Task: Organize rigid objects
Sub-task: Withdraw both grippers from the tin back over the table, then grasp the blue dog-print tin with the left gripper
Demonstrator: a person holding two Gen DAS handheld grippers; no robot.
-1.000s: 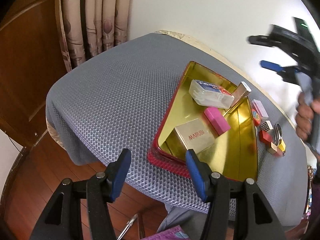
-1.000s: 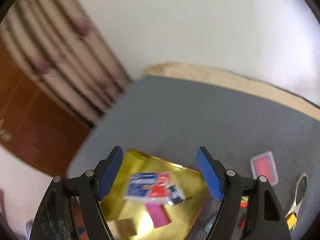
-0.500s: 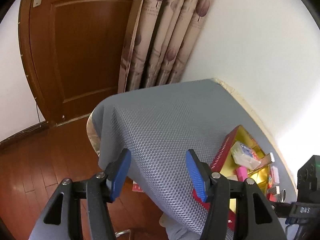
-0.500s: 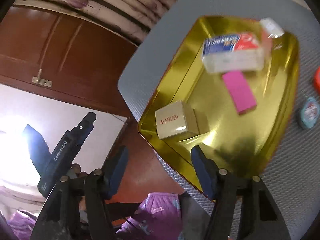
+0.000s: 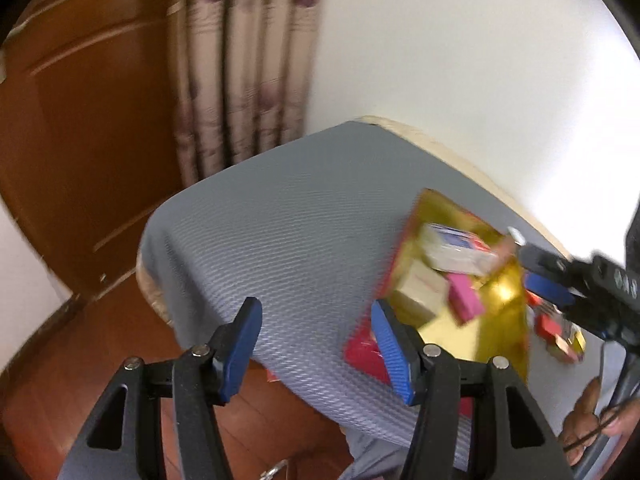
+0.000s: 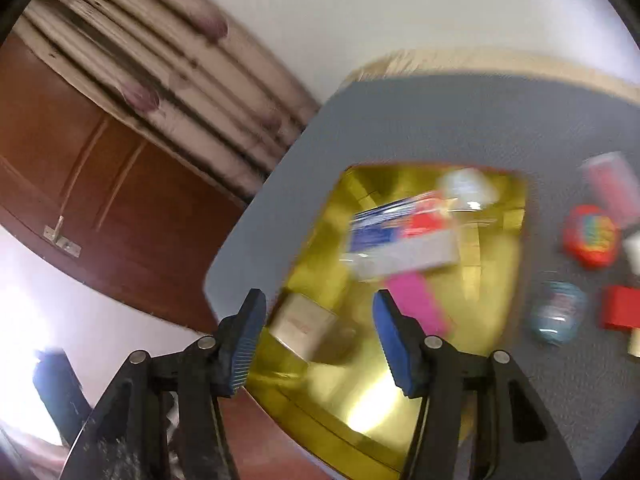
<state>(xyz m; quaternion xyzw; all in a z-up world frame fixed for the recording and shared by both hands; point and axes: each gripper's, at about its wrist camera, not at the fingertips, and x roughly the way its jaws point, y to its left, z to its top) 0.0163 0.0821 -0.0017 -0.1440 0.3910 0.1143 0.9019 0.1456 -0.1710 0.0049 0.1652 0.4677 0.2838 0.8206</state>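
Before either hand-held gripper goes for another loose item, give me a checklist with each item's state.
1. Left hand-held gripper empty and open: ok, nothing sits between its blue pads.
2. Right hand-held gripper empty and open: ok, it hangs above the gold tray with nothing gripped.
3. Free floor space in the tray: ok, bare gold shows beside the pink block and beige box.
4. Loose items visible on the grey cloth: ok, the round red piece and blue round piece lie outside the tray.
5. Image sharp enough to aim: not ok, both views are blurred.
6. Tray fully on the table: cannot tell.
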